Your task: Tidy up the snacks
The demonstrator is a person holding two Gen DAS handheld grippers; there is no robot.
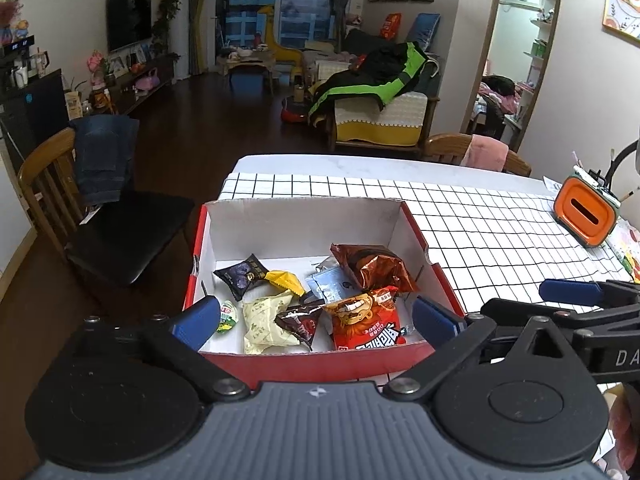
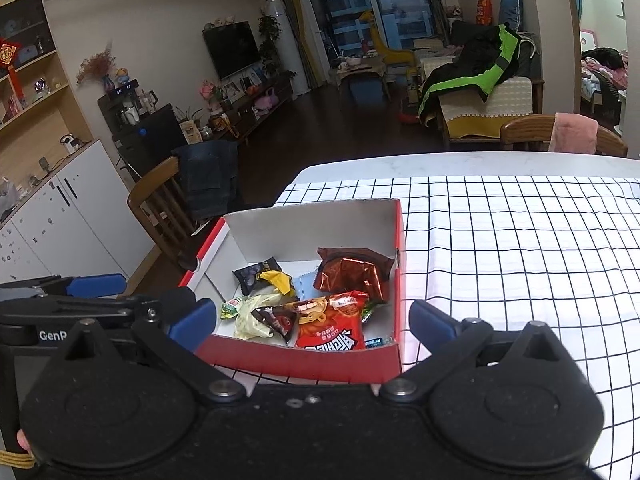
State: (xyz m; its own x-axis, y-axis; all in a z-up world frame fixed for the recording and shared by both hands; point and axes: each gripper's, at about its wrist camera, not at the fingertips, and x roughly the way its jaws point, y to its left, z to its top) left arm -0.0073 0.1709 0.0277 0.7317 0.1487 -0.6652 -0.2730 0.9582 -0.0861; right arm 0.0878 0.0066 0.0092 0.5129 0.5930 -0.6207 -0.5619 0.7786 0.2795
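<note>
A red cardboard box [image 1: 316,364] with white inside walls stands on the checked tablecloth; it also shows in the right wrist view [image 2: 304,364]. Several snack packets lie in it: a red noodle-snack bag [image 1: 366,322] [image 2: 330,330], a shiny brown bag [image 1: 374,268] [image 2: 352,274], a pale yellow packet [image 1: 268,322], a black packet [image 1: 240,274] and a yellow candy [image 1: 285,281]. My left gripper [image 1: 316,318] is open and empty, hovering over the box's near wall. My right gripper [image 2: 312,320] is open and empty, also over the box's near edge, just right of the left one.
An orange and green holder [image 1: 586,216] with pens stands at the table's right side. A wooden chair [image 1: 92,216] draped with jeans stands left of the table. Another chair with a pink cloth [image 2: 560,136] stands at the far side. The tablecloth [image 2: 520,248] stretches right of the box.
</note>
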